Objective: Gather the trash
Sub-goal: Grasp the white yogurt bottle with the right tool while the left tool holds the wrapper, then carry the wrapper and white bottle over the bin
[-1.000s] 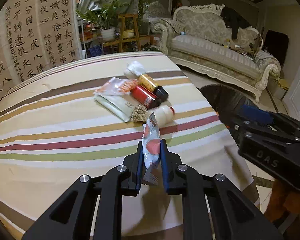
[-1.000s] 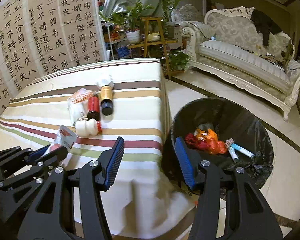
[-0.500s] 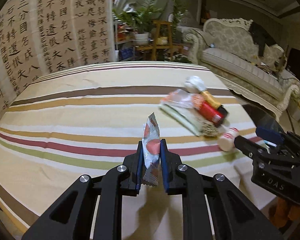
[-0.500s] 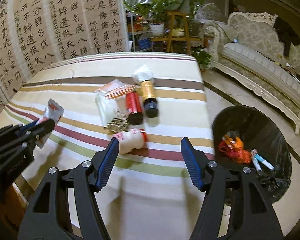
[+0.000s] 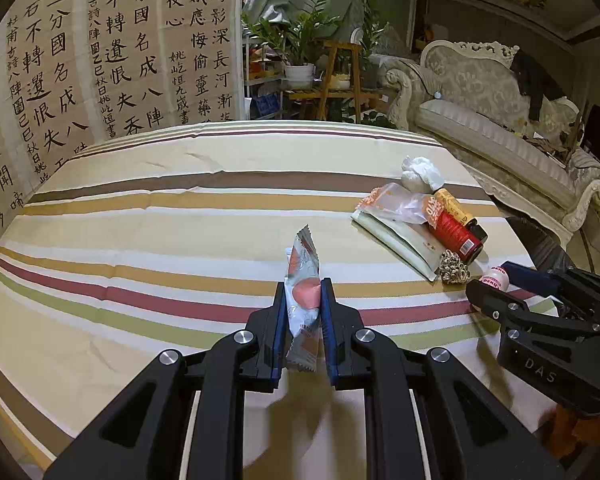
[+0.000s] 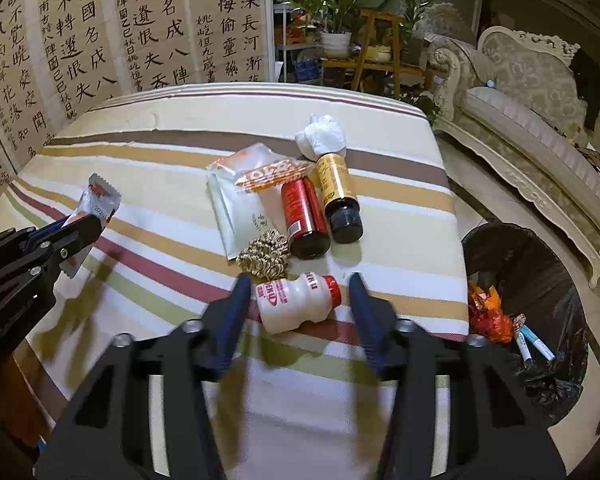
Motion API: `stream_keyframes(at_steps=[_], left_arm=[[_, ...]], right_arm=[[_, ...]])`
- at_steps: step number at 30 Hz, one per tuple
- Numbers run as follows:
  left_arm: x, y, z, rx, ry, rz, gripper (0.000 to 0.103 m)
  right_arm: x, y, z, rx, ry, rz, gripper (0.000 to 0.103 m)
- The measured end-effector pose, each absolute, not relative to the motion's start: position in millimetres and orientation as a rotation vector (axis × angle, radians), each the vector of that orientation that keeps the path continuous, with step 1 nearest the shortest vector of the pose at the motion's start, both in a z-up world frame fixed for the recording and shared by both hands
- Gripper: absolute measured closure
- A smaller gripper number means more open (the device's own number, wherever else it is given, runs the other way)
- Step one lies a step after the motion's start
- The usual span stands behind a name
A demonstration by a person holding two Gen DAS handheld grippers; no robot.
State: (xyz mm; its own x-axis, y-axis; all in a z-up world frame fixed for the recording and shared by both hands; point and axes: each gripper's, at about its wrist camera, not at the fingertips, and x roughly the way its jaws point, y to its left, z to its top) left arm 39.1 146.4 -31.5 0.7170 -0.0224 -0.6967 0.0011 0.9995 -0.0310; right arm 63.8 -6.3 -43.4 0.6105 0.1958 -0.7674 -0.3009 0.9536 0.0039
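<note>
1. Both grippers have swung left from the bin (image 6: pixel 540 280) to the table's (image 5: pixel 140 216) trash pile; right gripper (image 6: pixel 296 308) now straddles the white bottle (image 6: pixel 296 302), jaws closing, not yet touching.
2. Left gripper (image 5: pixel 303 320) stays clamped on the snack wrapper (image 5: pixel 302 276), undelivered; binning comes next.

Striped-cloth bench (image 6: pixel 148 152) bearing white bottle (image 6: pixel 296 300), red bottle (image 6: pixel 304 216), gold bottle (image 6: pixel 338 196), wrappers (image 6: pixel 260 172), tissue wad (image 6: pixel 322 136), scourer (image 6: pixel 265 254).

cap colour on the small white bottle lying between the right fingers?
Red. The white bottle shows it best in the right wrist view.
</note>
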Motion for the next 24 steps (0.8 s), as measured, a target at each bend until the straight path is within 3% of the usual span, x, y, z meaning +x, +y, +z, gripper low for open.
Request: stream_keyframes(at_steps=[10, 24], left_arm=[[39, 134, -30, -0.032, 0.759, -0.028, 0.086], [44, 74, -23, -0.004, 0.733, -0.127, 0.086]], right_arm=[[55, -13, -36, -0.123, 0.836, 0.286, 0.061], [53, -93, -19, -0.038, 0.764, 0.12, 0.061]])
